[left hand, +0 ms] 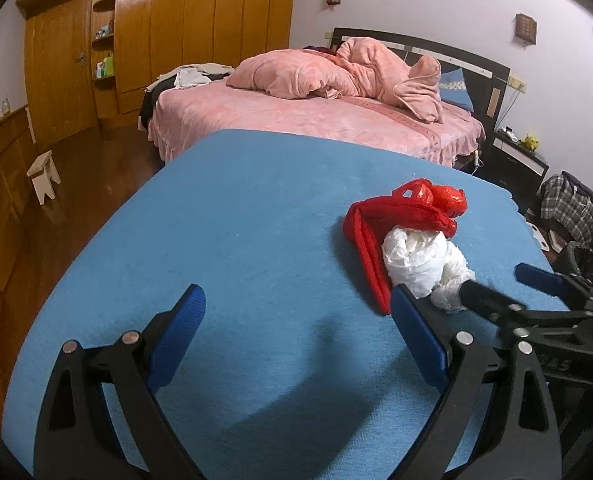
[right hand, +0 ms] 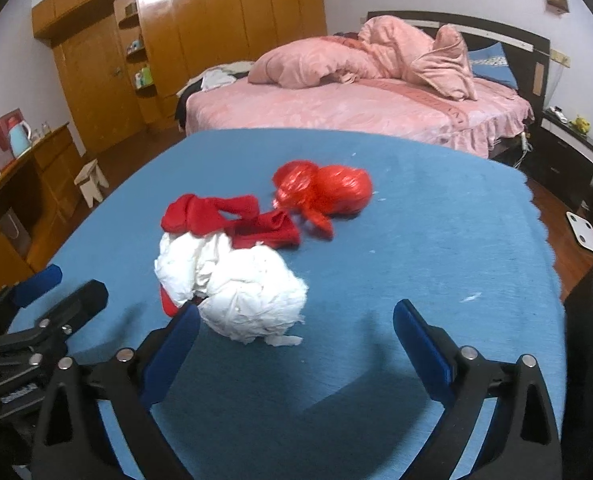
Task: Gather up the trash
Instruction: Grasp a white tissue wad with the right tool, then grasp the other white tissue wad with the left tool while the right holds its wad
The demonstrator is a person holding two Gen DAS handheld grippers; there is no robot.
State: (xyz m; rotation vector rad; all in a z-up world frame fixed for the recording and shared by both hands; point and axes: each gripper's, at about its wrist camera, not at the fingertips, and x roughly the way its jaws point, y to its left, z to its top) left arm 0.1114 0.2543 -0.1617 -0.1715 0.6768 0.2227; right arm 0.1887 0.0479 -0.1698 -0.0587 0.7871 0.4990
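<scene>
Blue tabletop [left hand: 256, 220] in a bedroom, trash heaped toward our right side.
From the left wrist we see our left gripper [left hand: 296, 312] spread wide and empty, the crumpled white paper wad [left hand: 420, 264] ahead and right of it, against a red cloth [left hand: 376, 256]. From the right wrist, our right gripper [right hand: 296, 328] gapes too, nearer: the wad [right hand: 240, 292] sits just beyond its left finger [right hand: 176, 344], the red plastic bag [right hand: 328, 190] farther back.

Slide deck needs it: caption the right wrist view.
Open right gripper nears white crumpled paper beside red cloth on blue table.
</scene>
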